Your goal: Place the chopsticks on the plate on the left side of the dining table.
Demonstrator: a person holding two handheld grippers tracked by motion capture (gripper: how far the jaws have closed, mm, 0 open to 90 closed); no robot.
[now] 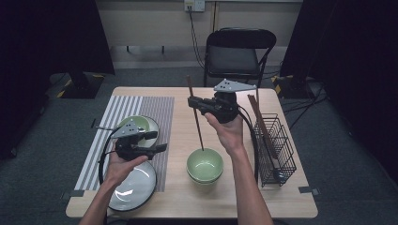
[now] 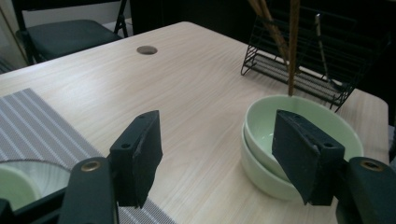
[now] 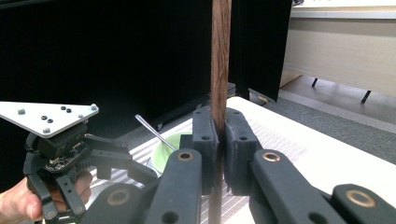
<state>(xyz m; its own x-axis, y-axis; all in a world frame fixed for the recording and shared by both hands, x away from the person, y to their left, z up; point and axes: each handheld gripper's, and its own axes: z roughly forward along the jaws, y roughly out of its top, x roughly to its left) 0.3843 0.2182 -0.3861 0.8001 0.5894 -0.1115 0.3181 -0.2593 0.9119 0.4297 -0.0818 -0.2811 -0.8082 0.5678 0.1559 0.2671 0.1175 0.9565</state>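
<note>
My right gripper is shut on a long brown chopstick, holding it nearly upright above the table's middle. The chopstick's lower end reaches down into the upper of two stacked pale green bowls near the front edge. My left gripper hovers over the striped placemat, open, with nothing between its jaws, pointing toward the stacked bowls. It also shows at the left of the right gripper view.
A black wire rack on the right holds more chopsticks. On the placemat, a small green bowl holds a thin metal utensil. A glossy plate lies front left. A folding chair stands behind.
</note>
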